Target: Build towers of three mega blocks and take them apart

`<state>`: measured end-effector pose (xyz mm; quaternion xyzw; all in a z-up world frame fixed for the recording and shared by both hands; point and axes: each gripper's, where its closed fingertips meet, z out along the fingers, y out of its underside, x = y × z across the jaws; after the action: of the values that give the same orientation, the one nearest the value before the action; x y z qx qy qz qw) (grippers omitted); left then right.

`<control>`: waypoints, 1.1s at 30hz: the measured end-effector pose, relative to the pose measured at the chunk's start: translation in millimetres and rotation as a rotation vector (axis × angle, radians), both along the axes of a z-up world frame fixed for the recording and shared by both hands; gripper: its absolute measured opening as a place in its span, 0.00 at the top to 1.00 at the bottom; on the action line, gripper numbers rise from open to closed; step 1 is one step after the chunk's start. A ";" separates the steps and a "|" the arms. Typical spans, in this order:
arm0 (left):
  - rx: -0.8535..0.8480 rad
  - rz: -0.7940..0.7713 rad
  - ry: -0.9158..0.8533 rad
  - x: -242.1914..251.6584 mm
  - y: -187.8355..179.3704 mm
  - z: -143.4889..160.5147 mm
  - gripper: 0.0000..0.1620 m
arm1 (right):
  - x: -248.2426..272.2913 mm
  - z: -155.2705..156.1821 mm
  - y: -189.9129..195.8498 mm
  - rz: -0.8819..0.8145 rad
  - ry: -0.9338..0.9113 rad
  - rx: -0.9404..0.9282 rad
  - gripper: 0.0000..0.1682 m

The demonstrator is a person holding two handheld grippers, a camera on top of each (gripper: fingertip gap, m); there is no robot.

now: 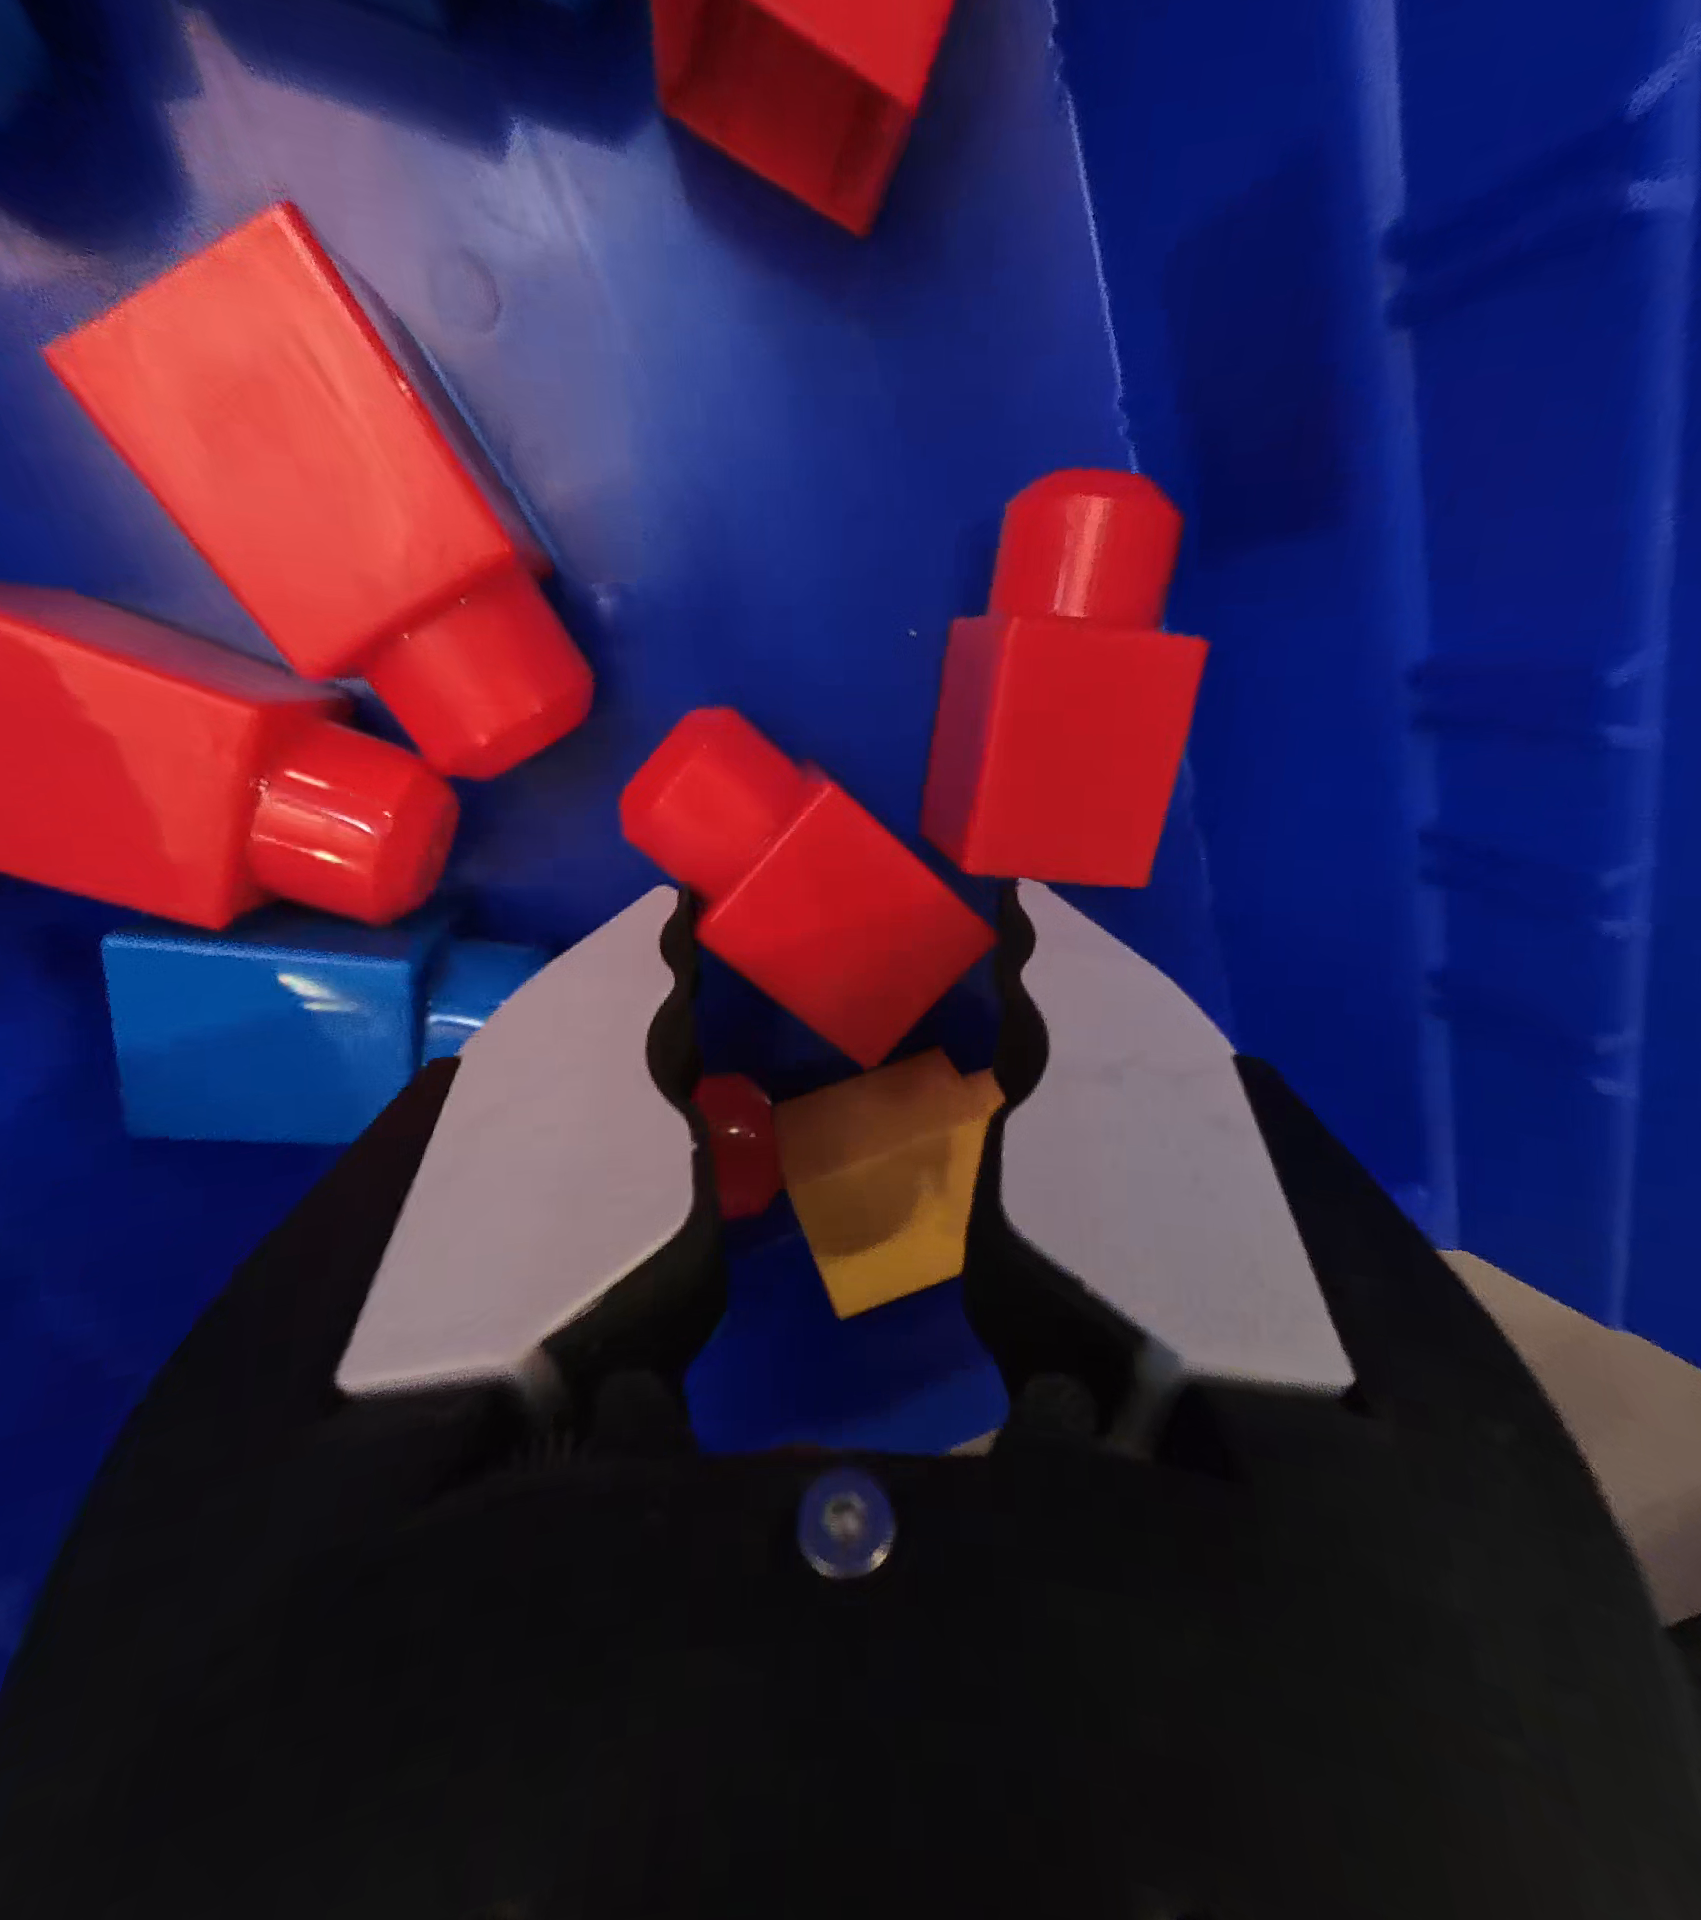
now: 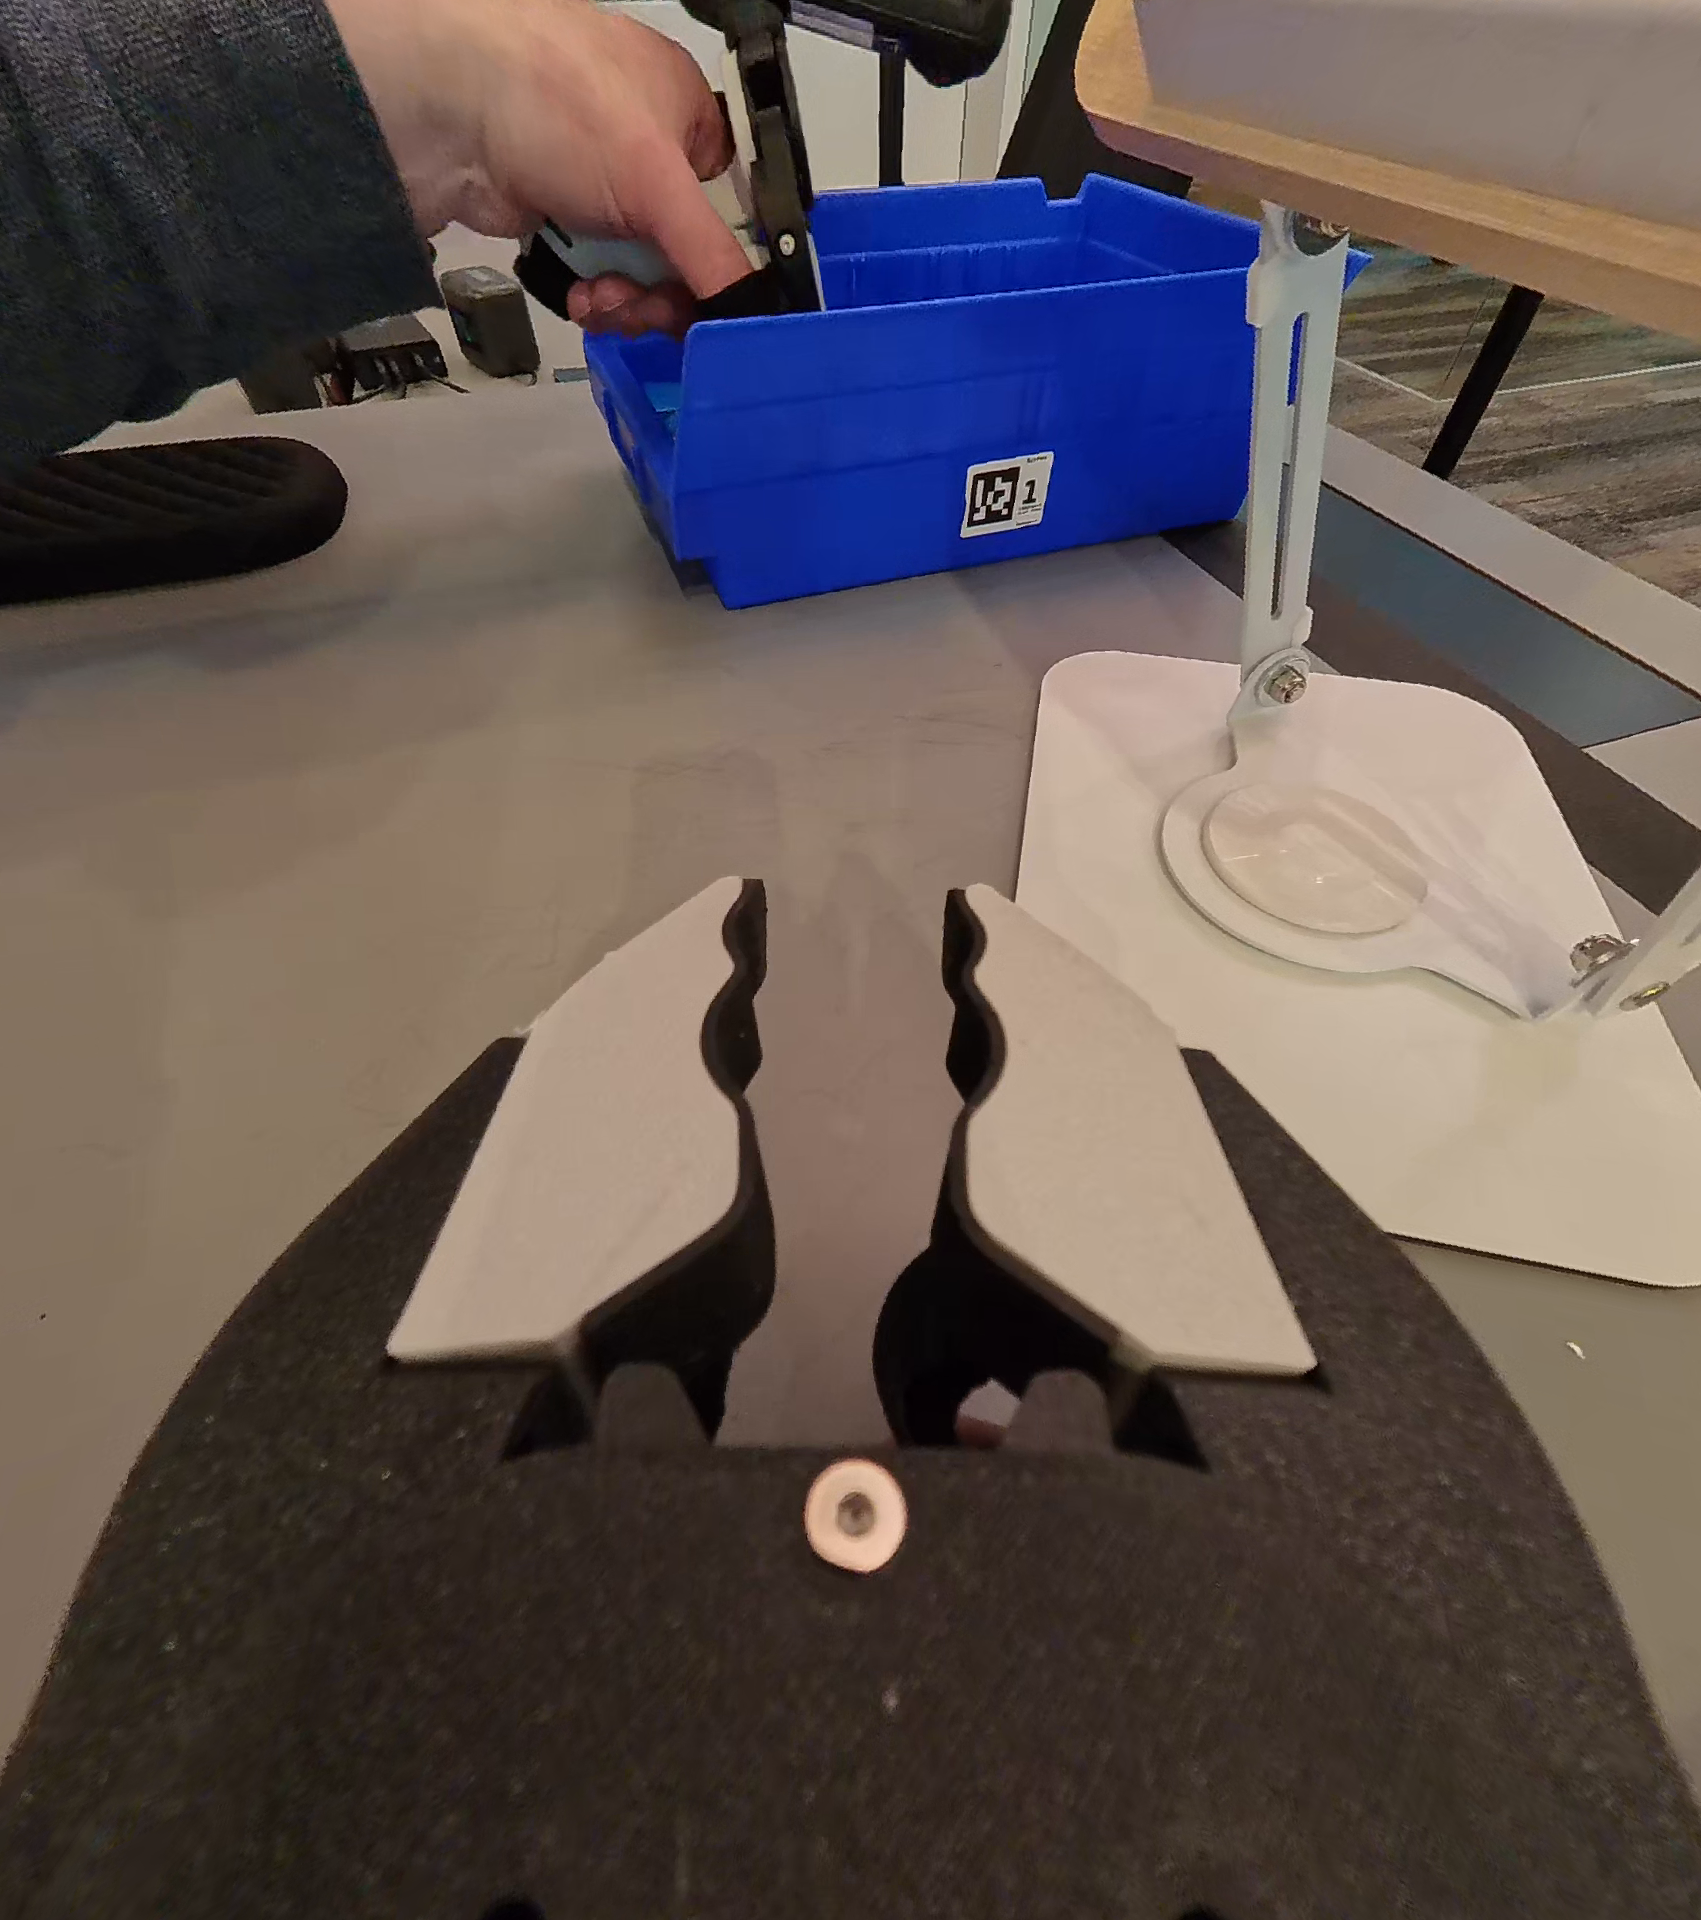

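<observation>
Nearest to us, our left gripper (image 1: 841, 914) reaches down into the blue bin (image 1: 1345, 520), its jaws spread wide. Between them we see a yellow block (image 1: 887, 1195) lying tilted beside a small red knob (image 1: 737, 1143), and just past that a red block (image 1: 804, 883) lying slantwise; whether the fingers touch either block we cannot tell. Just beyond the right fingertip stands another red block (image 1: 1064, 727), knob upward. To the left lie a blue block (image 1: 264, 1029) and two larger red blocks (image 1: 129, 748) (image 1: 306, 457) on their sides, and a further red block (image 1: 794, 94) shows its hollow underside at the top edge.

Our right gripper (image 2: 851, 914) hovers low over the grey table (image 2: 306, 831), jaws parted and holding nothing. Just to its right sits a white stand (image 2: 1345, 1091) with a slotted arm. Farther off the blue bin (image 2: 929, 436) rests on the table, a square sticker (image 2: 1007, 494) on its side, and a hand (image 2: 555, 135) dips the left gripper into it. A black armrest (image 2: 119, 509) lies at the left.
</observation>
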<state>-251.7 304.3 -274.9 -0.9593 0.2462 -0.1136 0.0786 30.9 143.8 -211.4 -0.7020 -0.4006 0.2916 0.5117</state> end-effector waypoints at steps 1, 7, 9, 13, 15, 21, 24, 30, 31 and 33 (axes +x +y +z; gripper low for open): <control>0.002 -0.008 0.006 -1.6 2.0 0.1 0.67 | 0.0 0.0 0.1 0.000 0.000 0.000 0.81; 0.111 -0.065 0.002 -6.5 6.4 9.0 0.67 | -0.3 -0.4 0.3 0.002 0.000 -0.005 0.81; 0.183 -0.095 -0.022 -5.0 7.0 15.4 0.67 | -0.5 -0.8 0.5 0.002 -0.003 -0.006 0.81; 0.330 -0.103 -0.055 -8.0 7.3 35.3 0.67 | -0.7 -1.2 0.9 0.003 -0.005 -0.010 0.81; 0.440 -0.154 -0.110 -0.9 4.9 53.3 0.67 | -3.1 3.1 -0.6 0.019 0.028 -0.015 0.79; 0.769 -0.356 -0.332 47.7 -43.0 132.0 0.67 | -26.4 31.5 -9.2 0.135 0.186 -0.064 0.75; 0.872 -0.493 -0.453 91.0 -83.3 155.5 0.67 | -43.4 50.4 -11.9 0.214 0.276 -0.083 0.71; 1.019 -0.623 -0.368 154.7 -124.0 149.5 0.67 | -62.8 74.9 1.7 0.228 0.379 -0.177 0.62; 1.041 -0.636 -0.319 162.5 -126.5 145.5 0.67 | -65.3 75.8 4.3 0.217 0.367 -0.185 0.61; 1.067 -0.649 -0.234 176.7 -129.5 137.8 0.67 | -71.0 76.6 7.7 0.197 0.346 -0.196 0.61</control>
<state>-75.0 174.8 -137.2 -0.6458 0.5371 -0.0976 0.5338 -40.1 151.5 -134.8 -0.6453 -0.3431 0.4938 0.4712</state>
